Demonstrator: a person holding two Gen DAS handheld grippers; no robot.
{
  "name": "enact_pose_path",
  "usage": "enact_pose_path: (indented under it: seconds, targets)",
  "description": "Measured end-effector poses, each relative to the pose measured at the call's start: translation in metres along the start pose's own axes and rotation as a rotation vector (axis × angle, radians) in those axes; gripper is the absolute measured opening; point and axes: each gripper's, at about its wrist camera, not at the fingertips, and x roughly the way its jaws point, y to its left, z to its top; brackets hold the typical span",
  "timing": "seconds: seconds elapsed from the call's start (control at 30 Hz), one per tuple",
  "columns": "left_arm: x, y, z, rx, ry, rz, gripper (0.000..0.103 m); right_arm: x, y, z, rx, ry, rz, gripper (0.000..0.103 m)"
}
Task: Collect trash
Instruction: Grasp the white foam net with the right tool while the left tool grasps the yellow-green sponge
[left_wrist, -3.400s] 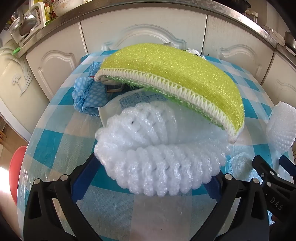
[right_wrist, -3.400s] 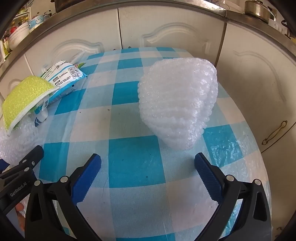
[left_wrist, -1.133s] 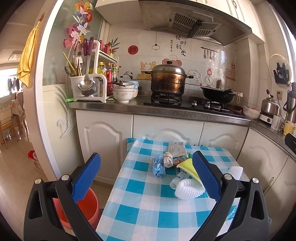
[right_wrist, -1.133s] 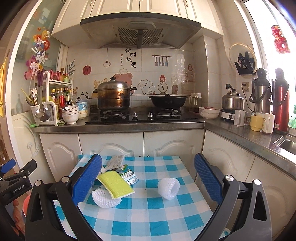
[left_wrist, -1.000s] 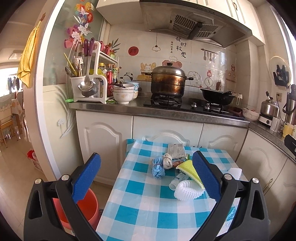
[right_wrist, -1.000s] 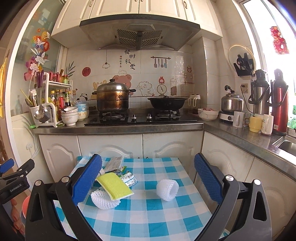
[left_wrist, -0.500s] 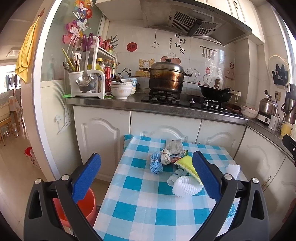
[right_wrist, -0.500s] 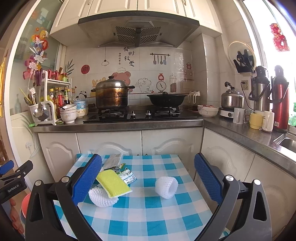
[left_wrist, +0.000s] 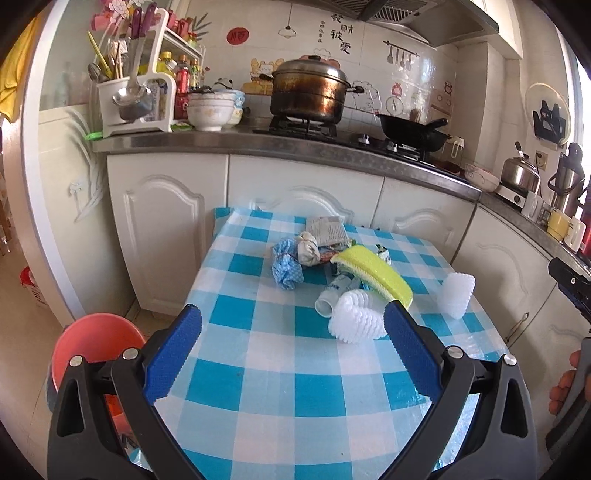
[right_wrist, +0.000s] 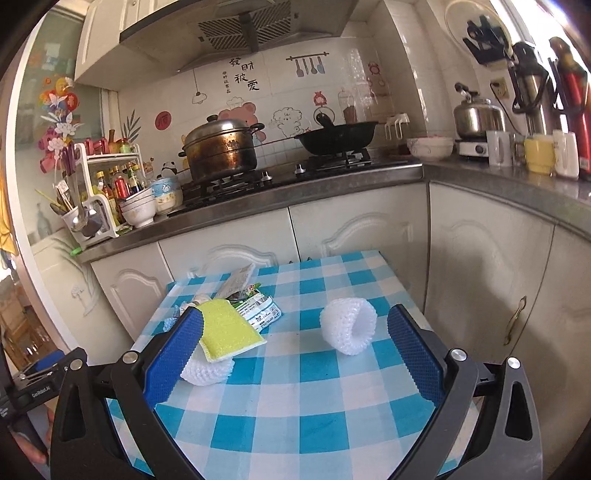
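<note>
While you hold both claws above the near table (left_wrist: 280, 369) edge, your left gripper (left_wrist: 291, 354) and right gripper (right_wrist: 291, 354) gape wide and grip nothing.

Ahead of your left claw, a white foam net (left_wrist: 354, 317) lies on the checked cloth, just inside the right finger's tip, with a yellow sponge (left_wrist: 373, 273) leaning on it and wrappers (left_wrist: 328, 232) and a blue cloth (left_wrist: 286, 264) behind. A second net (right_wrist: 349, 325) sits between your right claw's fingers, well beyond them, apart from the pile. A red bin (left_wrist: 88, 350) stands on the floor left of the table.
</note>
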Motion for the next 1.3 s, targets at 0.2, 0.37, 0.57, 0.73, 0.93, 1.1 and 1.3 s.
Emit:
enact_pose_path:
  seconds: [0.2, 0.37, 0.57, 0.73, 0.93, 1.1, 1.3]
  targets:
    - [0.034, -0.008, -0.012, 0.0, 0.065, -0.163, 0.099, 0.036, -0.034, -0.013, 0.082, 0.098, 0.046, 0.099]
    - [0.056, -0.033, -0.024, 0.117, 0.097, -0.187, 0.099, 0.069, -0.061, -0.02, 0.189, 0.195, 0.068, 0.099]
    - [0.072, -0.046, -0.024, 0.152, 0.109, -0.242, 0.099, 0.102, -0.086, -0.025, 0.302, 0.261, 0.117, 0.099]
    - [0.097, -0.048, -0.03, 0.197, 0.166, -0.2, 0.099, 0.121, -0.092, -0.024, 0.314, 0.285, 0.113, 0.099]
    - [0.098, -0.047, -0.009, 0.112, 0.171, -0.276, 0.099, 0.136, -0.092, -0.013, 0.294, 0.277, 0.093, 0.099]
    - [0.119, -0.062, 0.013, 0.011, 0.227, -0.348, 0.099, 0.15, -0.089, -0.011, 0.299, 0.276, 0.132, 0.098]
    - [0.163, -0.066, 0.028, -0.127, 0.344, -0.352, 0.099, 0.163, -0.09, -0.018, 0.289, 0.289, 0.125, 0.073]
